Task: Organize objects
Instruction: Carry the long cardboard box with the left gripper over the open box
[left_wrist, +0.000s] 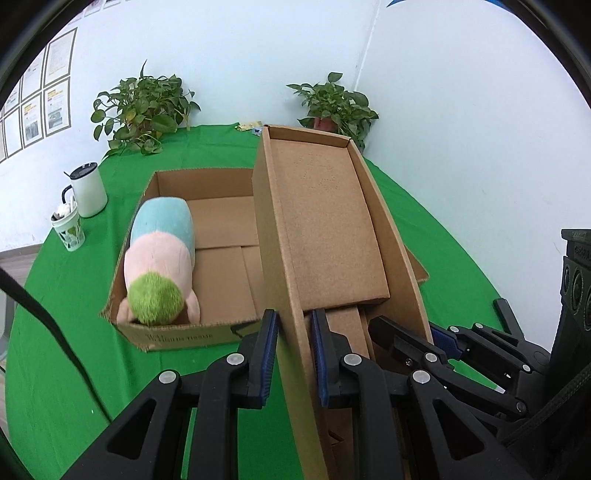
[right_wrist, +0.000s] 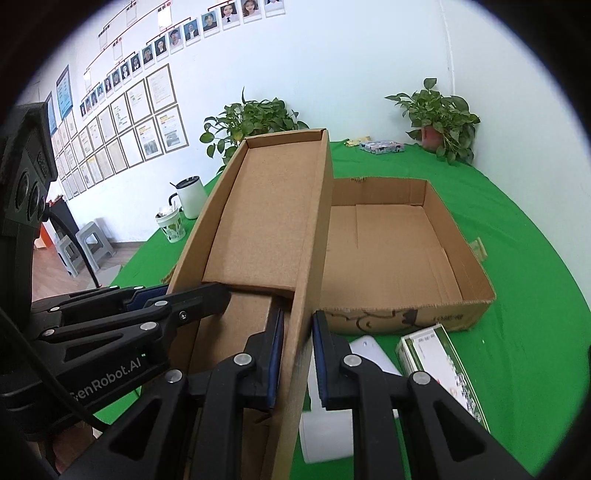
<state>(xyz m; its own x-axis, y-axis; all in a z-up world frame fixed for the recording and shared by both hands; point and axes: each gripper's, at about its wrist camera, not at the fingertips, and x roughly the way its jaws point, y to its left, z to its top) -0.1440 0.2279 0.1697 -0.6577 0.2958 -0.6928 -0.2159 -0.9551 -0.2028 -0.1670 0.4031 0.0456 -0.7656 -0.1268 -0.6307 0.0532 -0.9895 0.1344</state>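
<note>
A narrow cardboard box (left_wrist: 325, 221) is held up between both grippers, tilted over the green table. My left gripper (left_wrist: 293, 354) is shut on its left side wall. My right gripper (right_wrist: 297, 358) is shut on its right side wall (right_wrist: 310, 258). Behind it lies a wide open cardboard box (left_wrist: 221, 221), also in the right wrist view (right_wrist: 406, 251). A plush toy (left_wrist: 159, 258), blue, pink and green, lies in that box's left side. A green and white carton (right_wrist: 443, 365) and a white flat object (right_wrist: 332, 406) lie on the table by my right gripper.
A white mug (left_wrist: 88, 190) and a patterned cup (left_wrist: 68, 229) stand at the table's left. Two potted plants (left_wrist: 144, 107) (left_wrist: 332, 107) stand at the back. A small packet (right_wrist: 382, 147) lies at the far edge. Grey stools (right_wrist: 92, 247) stand on the floor.
</note>
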